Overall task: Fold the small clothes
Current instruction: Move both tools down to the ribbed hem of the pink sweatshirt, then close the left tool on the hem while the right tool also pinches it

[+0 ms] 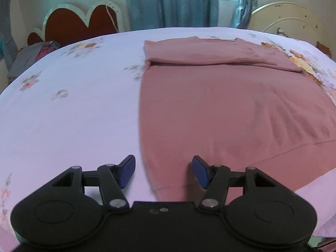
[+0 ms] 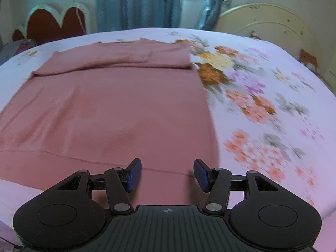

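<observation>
A dusty-pink garment [image 1: 220, 105] lies flat on the bed, its sleeves folded across the far end. It also shows in the right wrist view [image 2: 117, 109]. My left gripper [image 1: 163, 172] is open and empty, hovering over the garment's near left corner by the hem. My right gripper [image 2: 167, 174] is open and empty, over the garment's near right corner by the hem.
The bed is covered by a pale lilac floral sheet [image 1: 69, 109] [image 2: 262, 105]. A red heart-shaped headboard [image 1: 79, 23] and some clothes [image 1: 31, 54] are at the far left. A cream headboard [image 2: 266, 29] stands at the far right, with blue curtains [image 1: 172, 2] behind.
</observation>
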Tool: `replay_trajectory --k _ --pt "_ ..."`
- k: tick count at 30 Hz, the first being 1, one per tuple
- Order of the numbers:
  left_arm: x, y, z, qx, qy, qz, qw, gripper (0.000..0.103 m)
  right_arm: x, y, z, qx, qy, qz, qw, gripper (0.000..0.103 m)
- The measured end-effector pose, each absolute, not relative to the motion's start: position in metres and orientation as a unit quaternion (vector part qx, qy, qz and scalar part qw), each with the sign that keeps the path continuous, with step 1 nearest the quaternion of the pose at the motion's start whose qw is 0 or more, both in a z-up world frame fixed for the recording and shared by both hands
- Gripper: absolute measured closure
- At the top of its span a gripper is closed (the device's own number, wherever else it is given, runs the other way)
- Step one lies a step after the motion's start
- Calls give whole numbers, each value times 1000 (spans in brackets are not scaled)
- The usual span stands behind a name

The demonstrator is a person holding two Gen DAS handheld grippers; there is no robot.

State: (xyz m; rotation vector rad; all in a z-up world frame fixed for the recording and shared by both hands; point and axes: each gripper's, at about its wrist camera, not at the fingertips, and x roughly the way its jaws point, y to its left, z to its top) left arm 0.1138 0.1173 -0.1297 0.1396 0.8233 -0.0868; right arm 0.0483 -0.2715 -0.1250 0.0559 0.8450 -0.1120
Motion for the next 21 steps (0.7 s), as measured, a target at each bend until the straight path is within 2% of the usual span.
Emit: replay_trajectory --k 12,15,17,18,19,21 --pt "100 135 -139 13 430 -40 902 45 36 -298 -141 74 431 -71 896 49" --pt "98 137 -141 -12 433 -42 900 50 34 -298 -142 89 432 -68 895 49" --pt "98 138 -141 -28 437 -53 897 60 34 -299 -142 101 432 -66 894 49" --pt "98 137 -142 -34 441 -61 895 67 34 -299 -141 107 433 -63 893 66" --pt "99 137 -142 -39 444 -68 893 73 34 -300 -141 116 434 -57 891 75" --pt "101 136 -142 -49 450 -76 889 79 35 -299 -141 124 435 -59 890 77"
